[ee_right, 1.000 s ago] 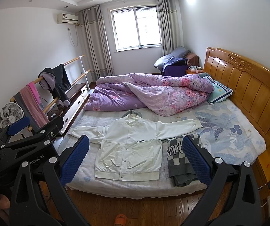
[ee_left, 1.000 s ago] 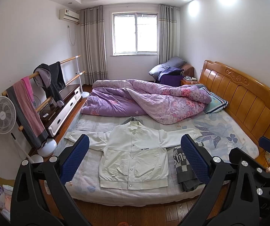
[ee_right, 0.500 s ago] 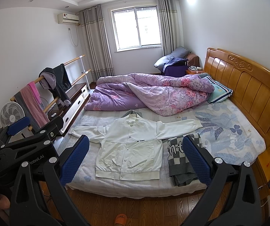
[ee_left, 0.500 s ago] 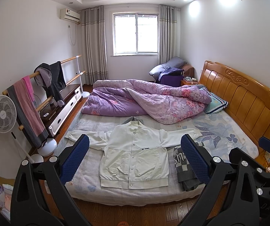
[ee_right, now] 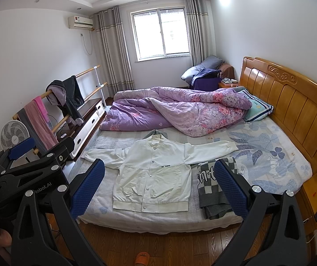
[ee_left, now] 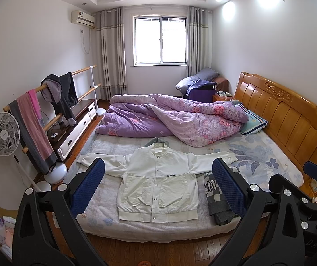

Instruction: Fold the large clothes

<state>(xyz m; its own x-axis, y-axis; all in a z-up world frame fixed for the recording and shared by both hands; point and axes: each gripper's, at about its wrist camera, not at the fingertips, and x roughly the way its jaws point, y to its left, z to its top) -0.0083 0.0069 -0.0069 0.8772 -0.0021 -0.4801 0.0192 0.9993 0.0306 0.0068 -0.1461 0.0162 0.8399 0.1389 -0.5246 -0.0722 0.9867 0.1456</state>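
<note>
Both grippers I'm holding are spread wide and grasp nothing: the left gripper (ee_left: 157, 184) and the right gripper (ee_right: 158, 182) hang above the floor, short of the bed (ee_right: 136, 220). My white jacket (ee_right: 152, 175) lies flat there, sleeves out, with a folded checkered garment (ee_right: 209, 184) just beside its hem.

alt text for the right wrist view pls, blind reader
A white jacket lies flat, front up, sleeves spread, on a bed, framed by the open right gripper. A folded checkered garment lies beside it, a rumpled purple duvet behind; the left gripper shows at left.
</note>
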